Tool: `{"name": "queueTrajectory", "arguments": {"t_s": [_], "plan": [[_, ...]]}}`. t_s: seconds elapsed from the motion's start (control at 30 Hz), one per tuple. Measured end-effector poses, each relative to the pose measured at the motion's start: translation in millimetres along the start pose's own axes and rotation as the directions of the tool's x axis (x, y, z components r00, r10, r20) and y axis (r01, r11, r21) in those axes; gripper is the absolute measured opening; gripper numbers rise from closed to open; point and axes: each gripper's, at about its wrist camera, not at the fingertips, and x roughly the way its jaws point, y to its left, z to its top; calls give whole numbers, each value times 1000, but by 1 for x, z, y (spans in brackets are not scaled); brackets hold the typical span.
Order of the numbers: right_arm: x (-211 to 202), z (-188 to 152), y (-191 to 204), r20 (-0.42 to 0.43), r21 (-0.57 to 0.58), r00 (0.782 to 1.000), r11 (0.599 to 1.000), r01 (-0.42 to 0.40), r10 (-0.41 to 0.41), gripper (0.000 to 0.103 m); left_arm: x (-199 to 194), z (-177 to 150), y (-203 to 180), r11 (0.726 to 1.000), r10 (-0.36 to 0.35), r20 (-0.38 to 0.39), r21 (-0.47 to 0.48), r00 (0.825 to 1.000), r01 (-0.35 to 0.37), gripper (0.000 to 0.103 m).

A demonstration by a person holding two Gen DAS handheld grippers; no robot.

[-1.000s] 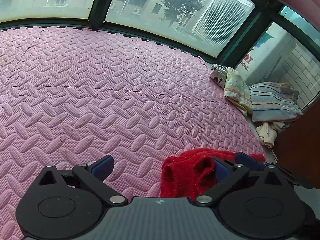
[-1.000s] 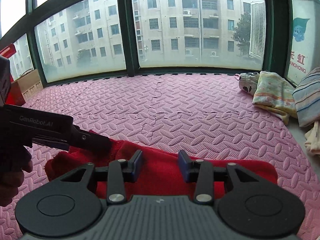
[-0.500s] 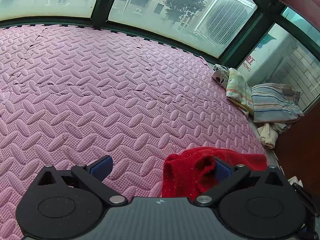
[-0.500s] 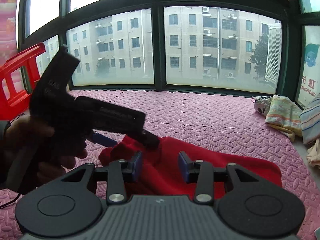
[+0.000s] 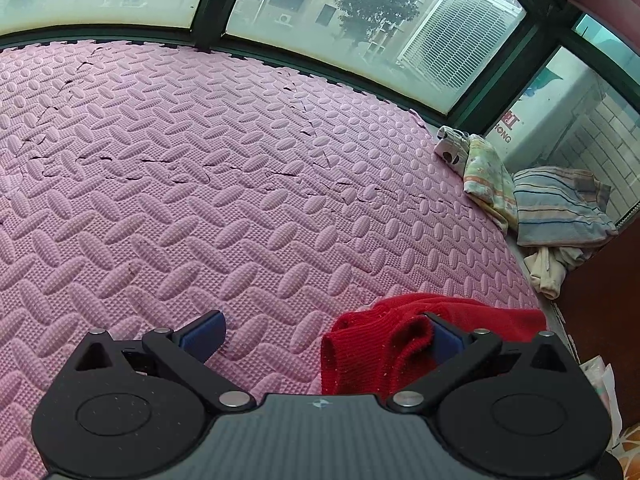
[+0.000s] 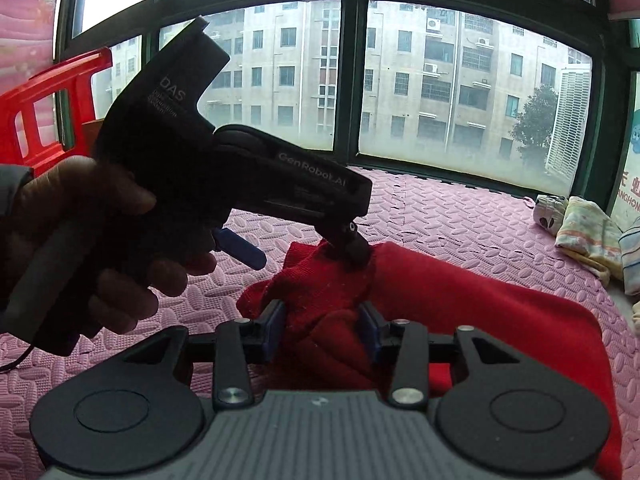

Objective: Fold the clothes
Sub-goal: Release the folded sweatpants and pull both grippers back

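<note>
A red knit garment [image 6: 460, 304] lies bunched on the pink foam mat [image 5: 240, 184]. In the left wrist view it [image 5: 372, 344] drapes over my right-hand finger. My left gripper [image 5: 320, 332] is open wide, its left finger [image 5: 202, 330] bare over the mat. In the right wrist view the left gripper [image 6: 304, 248] is seen from the side, one finger pressed into a raised fold of the garment. My right gripper [image 6: 324, 328] is part open, with a bunch of red cloth between its blue pads [image 6: 274, 324], which do not visibly pinch it.
Folded clothes [image 5: 552, 208] are piled at the mat's far right edge by the window; they also show in the right wrist view [image 6: 588, 236]. A red plastic chair [image 6: 48, 100] stands at the left. Dark window frames [image 6: 352, 80] bound the mat's far side.
The left gripper has risen and swung towards the right gripper, lifting a fold of the red garment. The right gripper has moved in, so red cloth now bunches between its fingers.
</note>
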Motion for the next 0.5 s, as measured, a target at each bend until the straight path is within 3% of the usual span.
{"name": "queueTrajectory", "arguments": {"t_s": [0.5], "plan": [[-44,-10,-8,33,71,999,997,27,-29,73,-38,-27,-14,998,34,39,48,999,-36,103]]}}
